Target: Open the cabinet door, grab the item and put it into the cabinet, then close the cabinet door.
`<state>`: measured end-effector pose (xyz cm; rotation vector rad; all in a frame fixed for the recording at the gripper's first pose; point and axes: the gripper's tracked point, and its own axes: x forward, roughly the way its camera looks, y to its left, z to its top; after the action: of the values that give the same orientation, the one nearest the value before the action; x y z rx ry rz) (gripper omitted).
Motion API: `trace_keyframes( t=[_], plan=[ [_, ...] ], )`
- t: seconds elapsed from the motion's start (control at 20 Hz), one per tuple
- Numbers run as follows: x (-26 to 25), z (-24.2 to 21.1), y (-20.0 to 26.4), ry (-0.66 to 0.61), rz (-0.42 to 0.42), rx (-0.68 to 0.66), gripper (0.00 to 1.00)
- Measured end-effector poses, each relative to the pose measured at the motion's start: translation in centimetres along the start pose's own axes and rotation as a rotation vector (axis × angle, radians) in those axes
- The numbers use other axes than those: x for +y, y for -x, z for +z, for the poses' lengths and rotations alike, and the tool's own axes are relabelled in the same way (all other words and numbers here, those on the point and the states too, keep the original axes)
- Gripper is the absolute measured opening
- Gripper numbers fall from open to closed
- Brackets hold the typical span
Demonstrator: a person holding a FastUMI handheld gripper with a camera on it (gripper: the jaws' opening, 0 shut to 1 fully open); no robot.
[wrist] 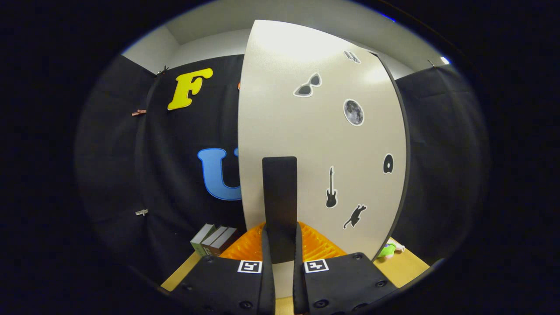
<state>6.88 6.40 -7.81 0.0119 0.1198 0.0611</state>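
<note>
Two fingers (280, 245) clamping black handle (279, 197), pale stickered cabinet door (306, 140)

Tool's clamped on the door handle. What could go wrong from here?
1. The tool is shut on the narrow black handle; an off-line pull might slip off it.
2. The books stand close beside the door and may be struck by its edge.
3. The green toy lies near the door's other edge and might get pushed.

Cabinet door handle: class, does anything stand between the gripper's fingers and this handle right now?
Nothing visible does. The gripper has its two fingers closed on either side of the dark upright handle on the pale cabinet door, pressing on it. The stickers on the door lie off to the side of the handle.
</note>
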Motion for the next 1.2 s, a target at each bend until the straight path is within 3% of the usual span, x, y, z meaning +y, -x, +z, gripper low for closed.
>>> trace_keyframes(
  t=[0.55, 0.95, 1.2],
  plan=[
    [-6.4, 0.4, 8.6, -0.025, -0.136, -0.022, 0.19],
    [-12.7, 1.0, 14.1, 0.019, -0.032, -0.019, 0.18],
    [-18.1, 1.2, 16.7, -0.032, 0.016, -0.008, 0.18]
  ],
)
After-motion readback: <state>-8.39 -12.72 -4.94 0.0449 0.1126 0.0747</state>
